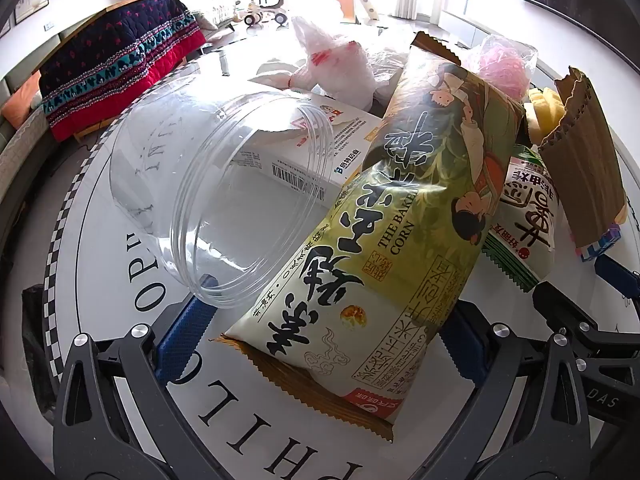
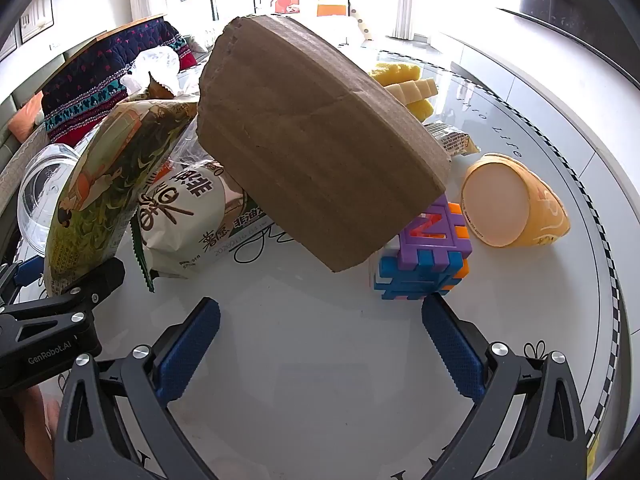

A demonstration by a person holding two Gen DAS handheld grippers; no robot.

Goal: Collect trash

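A green baked-corn snack bag [image 1: 384,216] lies on the round white table [image 1: 120,280], its near end between the wide jaws of my left gripper [image 1: 328,320], which is open; I see no pad pressing on it. A clear plastic jar [image 1: 224,200] lies on its side to the bag's left. My right gripper [image 2: 320,304] is open over bare tabletop with nothing between its fingers. Just beyond it a brown cardboard piece [image 2: 320,152] leans on a coloured puzzle cube [image 2: 424,256]. A white-and-green snack bag [image 2: 188,216] lies left of the cardboard.
A yellow cup [image 2: 516,208] lies on its side at the right. Yellow foam pieces [image 2: 408,84] and a small wrapped snack [image 2: 452,140] sit behind the cardboard. A white box [image 1: 304,148], a white plastic bag [image 1: 340,64] and pink shreds in a clear bag [image 1: 504,64] crowd the far side.
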